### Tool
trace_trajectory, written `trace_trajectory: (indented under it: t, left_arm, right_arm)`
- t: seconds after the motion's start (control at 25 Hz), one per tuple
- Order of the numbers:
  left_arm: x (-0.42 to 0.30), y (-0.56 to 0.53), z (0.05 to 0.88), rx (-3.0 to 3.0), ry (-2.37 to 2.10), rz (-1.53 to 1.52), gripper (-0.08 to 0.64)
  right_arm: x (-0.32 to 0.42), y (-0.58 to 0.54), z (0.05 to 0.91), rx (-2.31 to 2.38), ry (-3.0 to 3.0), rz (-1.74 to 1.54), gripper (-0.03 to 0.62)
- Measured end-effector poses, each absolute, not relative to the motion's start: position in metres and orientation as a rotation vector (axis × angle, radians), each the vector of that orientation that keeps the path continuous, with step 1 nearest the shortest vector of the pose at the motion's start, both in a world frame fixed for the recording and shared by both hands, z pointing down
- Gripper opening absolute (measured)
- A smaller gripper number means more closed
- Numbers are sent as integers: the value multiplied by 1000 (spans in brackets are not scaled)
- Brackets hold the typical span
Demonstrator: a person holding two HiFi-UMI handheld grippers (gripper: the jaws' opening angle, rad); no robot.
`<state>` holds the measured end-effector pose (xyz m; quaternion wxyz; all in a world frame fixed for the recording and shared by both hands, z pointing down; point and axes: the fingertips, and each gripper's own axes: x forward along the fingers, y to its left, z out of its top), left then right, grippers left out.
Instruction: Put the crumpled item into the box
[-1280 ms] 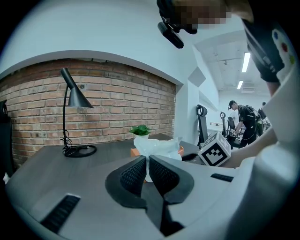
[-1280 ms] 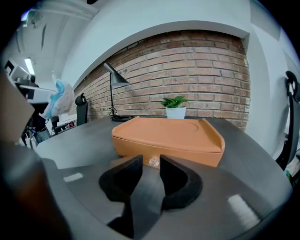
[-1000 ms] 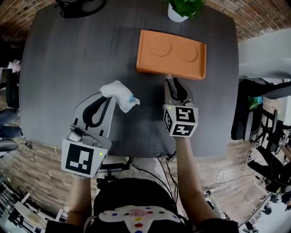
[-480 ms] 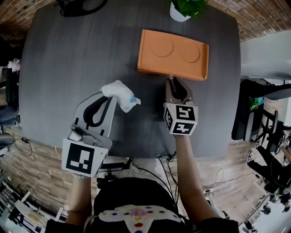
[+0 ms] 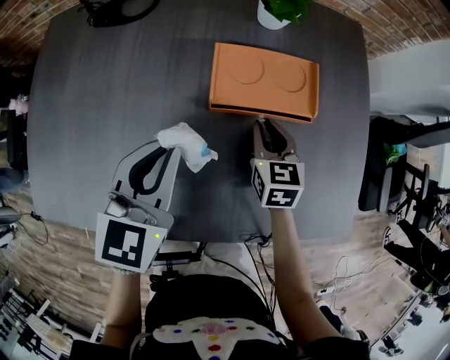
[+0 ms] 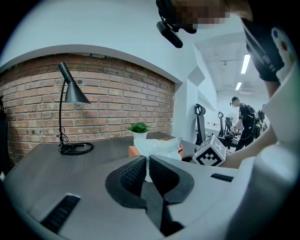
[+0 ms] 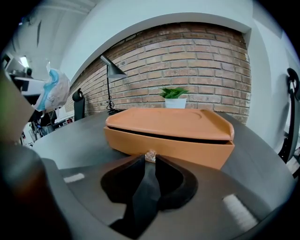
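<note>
Left tongs [image 6: 147, 158] closed on white crumpled item [image 6: 162, 146], dark counter [image 6: 40, 159] beyond, black lamp [image 6: 70, 93] at left, potted plant [image 6: 138, 129] before brick wall [image 6: 108, 101].

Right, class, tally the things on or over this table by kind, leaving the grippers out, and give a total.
orange box: 1
crumpled item: 1
potted plant: 1
lamp: 1
Total: 4

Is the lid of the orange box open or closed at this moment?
Closed: the lid lies flat on the orange box, with only a thin dark slit under it.
</note>
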<state>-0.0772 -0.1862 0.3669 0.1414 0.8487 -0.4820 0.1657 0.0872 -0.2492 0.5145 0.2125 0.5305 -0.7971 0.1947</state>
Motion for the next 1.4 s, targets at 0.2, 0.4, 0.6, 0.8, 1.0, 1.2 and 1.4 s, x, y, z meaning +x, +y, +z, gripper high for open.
trace_trajectory:
  t: [0.2, 0.4, 0.6, 0.8, 1.0, 1.2, 1.4]
  left_arm:
    - [-77, -182, 367, 2456, -1382, 481, 21]
    - [-76, -176, 367, 2458, -1365, 483, 21]
    - [-73, -171, 366, 2470, -1350, 472, 21]
    - [-70, -164, 367, 2478, -1328, 472, 21]
    - [-66, -156, 368, 2491, -1306, 478, 21]
    - [-64, -148, 366, 2508, -1287, 483, 21]
    - [-64, -142, 366, 2513, -1275, 489, 21]
  right_arm:
    - [87, -242, 515, 1473, -2206, 544, 77]
    - [89, -234, 514, 1484, -2195, 549, 77]
    - [89, -223, 514, 1478, -2184, 558, 77]
    - [88, -211, 515, 1478, -2183, 569, 77]
    - [88, -199, 514, 1490, -2184, 585, 77]
    - [87, -187, 514, 1507, -2178, 582, 77]
    - [87, -180, 514, 1516, -2174, 592, 77]
